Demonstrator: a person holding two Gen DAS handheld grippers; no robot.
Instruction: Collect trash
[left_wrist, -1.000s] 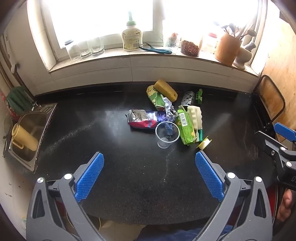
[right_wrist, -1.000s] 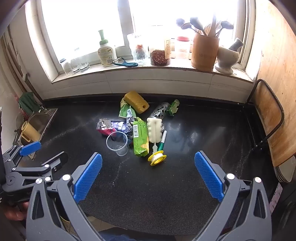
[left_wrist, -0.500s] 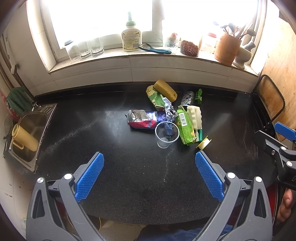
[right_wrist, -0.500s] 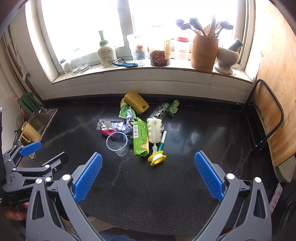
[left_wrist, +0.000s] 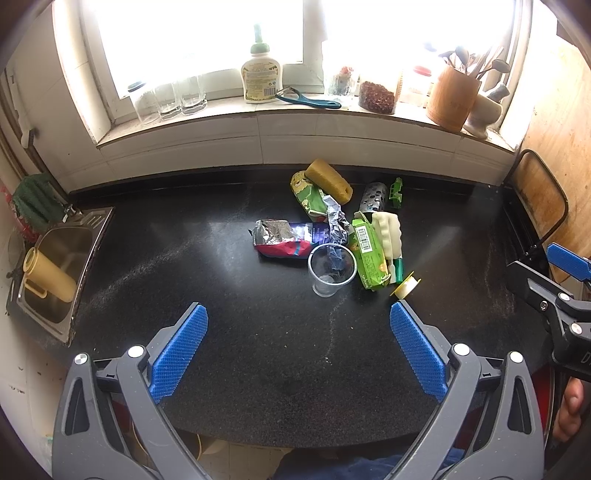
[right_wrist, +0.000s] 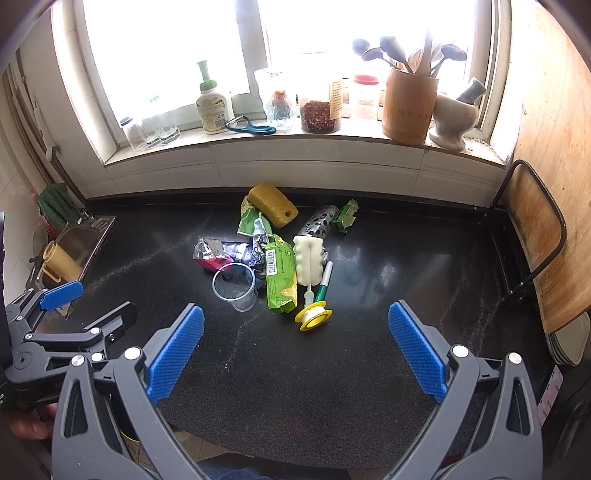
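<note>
Black speckled countertop (left_wrist: 258, 332); green carton (left_wrist: 367, 254); yellow sponge (left_wrist: 328, 181).

Bare black countertop (left_wrist: 229, 332) open between both grippers and the litter cluster, with clear strips left toward the sink (left_wrist: 62, 266) and right toward the wire rack (right_wrist: 532, 258). Front of cluster blocked by upright clear plastic cup (right_wrist: 235, 288), green packet (right_wrist: 280, 280) and yellow tape spool (right_wrist: 313, 315). Rear approach closed off by yellow sponge (right_wrist: 272, 205) near the tiled backsplash (right_wrist: 332, 162).

barcode, digits unreadable: flat green carton (right_wrist: 280, 275) | barcode label, print too small: white pump bottle with green cap (left_wrist: 261, 75) | faint characters, illegible: round wooden utensil holder (right_wrist: 409, 107)
</note>
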